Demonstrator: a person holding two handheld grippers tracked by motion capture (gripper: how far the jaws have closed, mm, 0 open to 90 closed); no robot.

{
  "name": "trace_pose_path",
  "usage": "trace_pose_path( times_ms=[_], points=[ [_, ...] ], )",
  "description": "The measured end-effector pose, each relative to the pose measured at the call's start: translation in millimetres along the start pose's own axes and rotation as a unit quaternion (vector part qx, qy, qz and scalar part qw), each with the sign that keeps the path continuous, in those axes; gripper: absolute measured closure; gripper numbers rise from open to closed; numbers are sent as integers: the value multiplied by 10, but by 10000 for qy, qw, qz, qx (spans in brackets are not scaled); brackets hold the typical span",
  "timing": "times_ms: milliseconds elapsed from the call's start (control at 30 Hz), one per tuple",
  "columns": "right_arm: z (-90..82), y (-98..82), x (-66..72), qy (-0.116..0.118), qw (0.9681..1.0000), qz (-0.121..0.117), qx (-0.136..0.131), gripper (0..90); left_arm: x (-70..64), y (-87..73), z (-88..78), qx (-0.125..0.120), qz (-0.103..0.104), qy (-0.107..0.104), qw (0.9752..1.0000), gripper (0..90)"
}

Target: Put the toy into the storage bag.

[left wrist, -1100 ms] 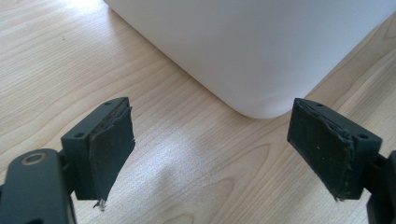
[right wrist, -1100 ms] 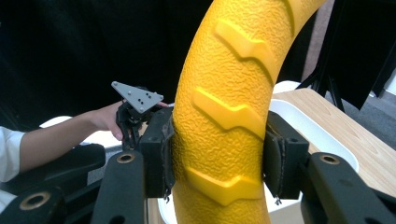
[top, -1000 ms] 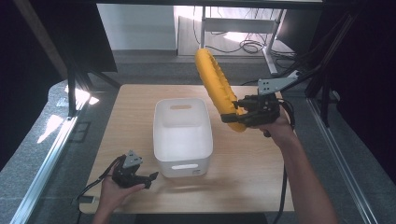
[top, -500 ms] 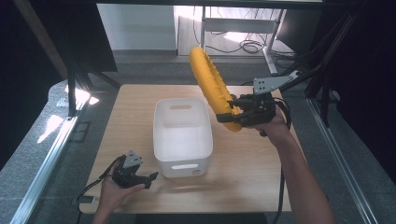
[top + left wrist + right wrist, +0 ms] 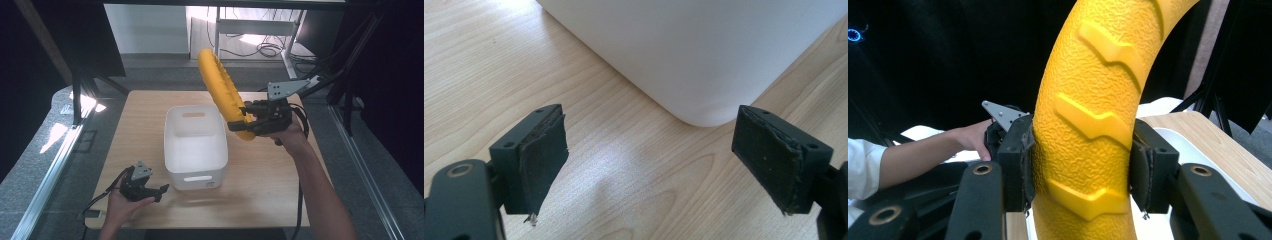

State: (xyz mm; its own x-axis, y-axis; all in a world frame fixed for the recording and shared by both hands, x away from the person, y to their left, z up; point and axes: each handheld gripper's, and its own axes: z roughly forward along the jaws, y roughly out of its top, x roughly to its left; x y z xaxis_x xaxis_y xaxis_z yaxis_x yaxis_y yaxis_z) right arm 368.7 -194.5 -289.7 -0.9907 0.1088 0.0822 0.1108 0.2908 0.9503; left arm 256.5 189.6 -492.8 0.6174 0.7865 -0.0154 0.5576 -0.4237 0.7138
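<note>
Wooden table (image 5: 280,185). White plastic bin (image 5: 196,145) at table centre, opening up. Yellow ridged tyre ring (image 5: 222,92) held upright above bin's right rim, near table's right edge. Right gripper (image 5: 250,122) clamped on ring's lower arc. Left gripper (image 5: 150,190) rests wide open, nothing in it, by the front-left corner. Step: carrying ring over bin. Next, I judge: lower inside, then release.

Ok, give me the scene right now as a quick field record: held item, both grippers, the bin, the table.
held item: yellow ring, ribbed tread, raised off the table, tilted over the bin's far right corner
right gripper: shut on the ring's lower end, pads pressing both sides
left gripper: open, nothing between the jaws, low over the table at the bin's near left corner
white bin: upright at table centre, looks empty
table: light wood
</note>
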Motion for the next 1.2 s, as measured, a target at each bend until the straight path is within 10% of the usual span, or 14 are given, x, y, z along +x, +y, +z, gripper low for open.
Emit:
trace_pose_path(
  times_ms=[1200],
  points=[
    [157, 129, 118, 334, 9993, -102, -142, 516, 6, -4, -2, 0, -9, 16, 10000, 147]
  ],
)
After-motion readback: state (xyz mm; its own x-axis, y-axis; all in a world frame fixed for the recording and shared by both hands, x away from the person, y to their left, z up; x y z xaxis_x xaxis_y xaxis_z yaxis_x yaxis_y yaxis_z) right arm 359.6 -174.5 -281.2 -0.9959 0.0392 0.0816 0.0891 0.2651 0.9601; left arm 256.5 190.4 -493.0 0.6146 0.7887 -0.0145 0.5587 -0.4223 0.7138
